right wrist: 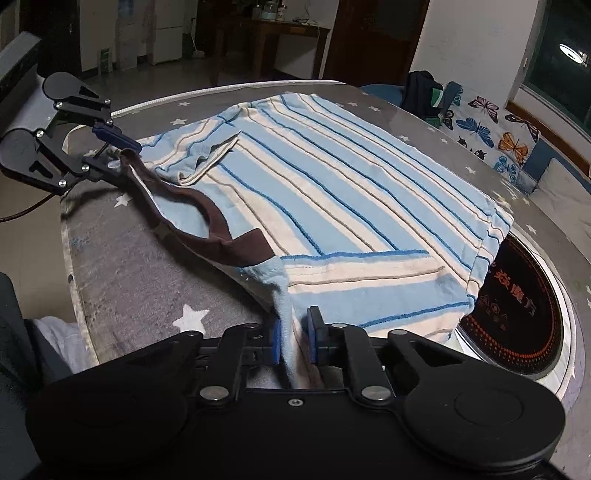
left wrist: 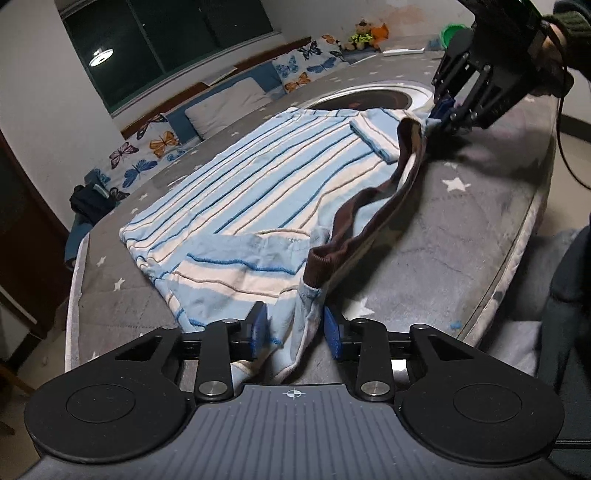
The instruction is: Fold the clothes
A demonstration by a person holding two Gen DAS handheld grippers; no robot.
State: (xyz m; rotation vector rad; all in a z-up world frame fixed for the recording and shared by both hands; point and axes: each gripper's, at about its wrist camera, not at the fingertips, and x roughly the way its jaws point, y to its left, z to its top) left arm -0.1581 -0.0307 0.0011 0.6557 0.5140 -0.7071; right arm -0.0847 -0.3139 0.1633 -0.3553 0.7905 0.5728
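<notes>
A light blue and cream striped shirt [left wrist: 258,177] [right wrist: 332,177] lies flat on the table with its sleeves folded in. Its brown collar [left wrist: 369,199] [right wrist: 207,221] stretches along the near edge between the two grippers. My left gripper [left wrist: 295,332] [right wrist: 110,153] is shut on the shoulder fabric at one end of the collar, with cloth bunched between its blue pads. At the other end my right gripper [right wrist: 294,338] [left wrist: 445,114] is shut on the other shoulder. Both held corners are raised slightly off the table.
The table wears a grey cloth with white stars [left wrist: 443,229] [right wrist: 147,258]. A round induction cooktop [left wrist: 369,98] [right wrist: 517,295] is set in it, partly under the shirt's hem. A butterfly-print bench [left wrist: 155,147] and a dark bag [right wrist: 421,92] lie beyond. A person's sleeve [left wrist: 569,26] shows above the right gripper.
</notes>
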